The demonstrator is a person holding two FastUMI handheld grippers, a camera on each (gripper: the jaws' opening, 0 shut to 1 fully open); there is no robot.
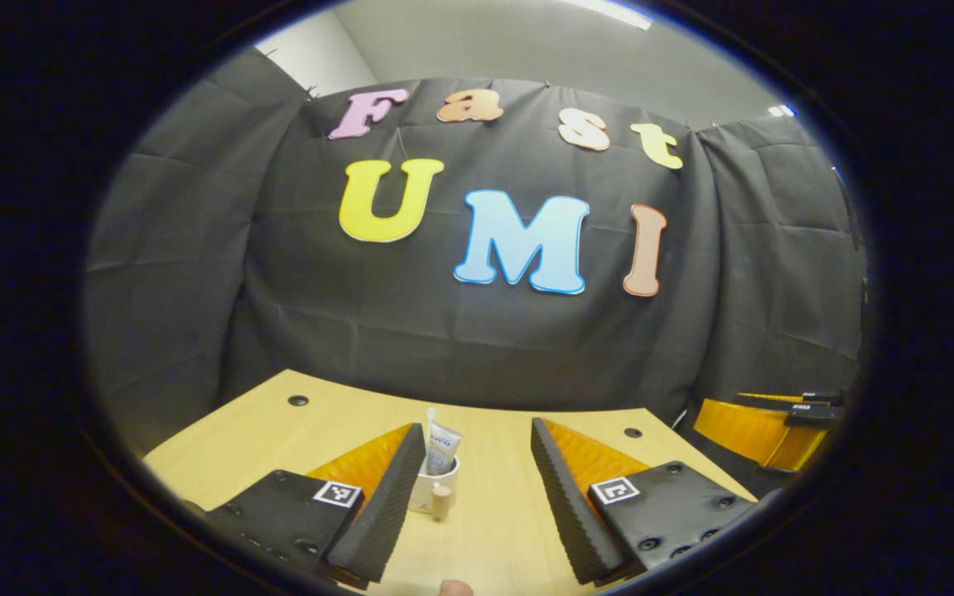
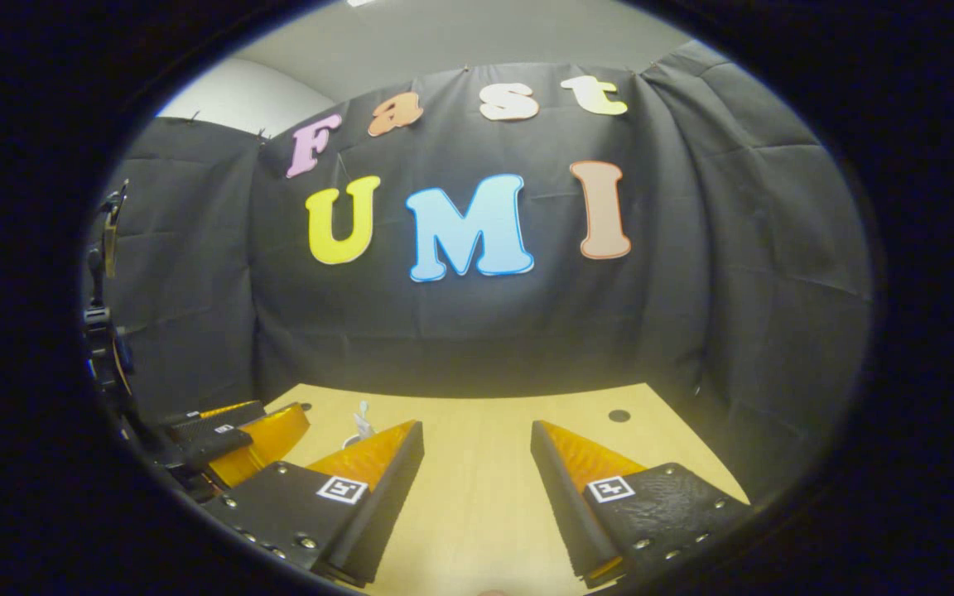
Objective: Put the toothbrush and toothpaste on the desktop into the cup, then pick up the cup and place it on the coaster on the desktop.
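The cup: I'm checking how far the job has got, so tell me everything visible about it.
The cup is small, white and looks ceramic, standing upright on the wooden desktop, partly hidden by the left tongs' left finger. A toothpaste tube and a pale toothbrush stand in it. A small beige piece sits at its base in front; whether that is the coaster cannot be told. Neither tongs touch it.
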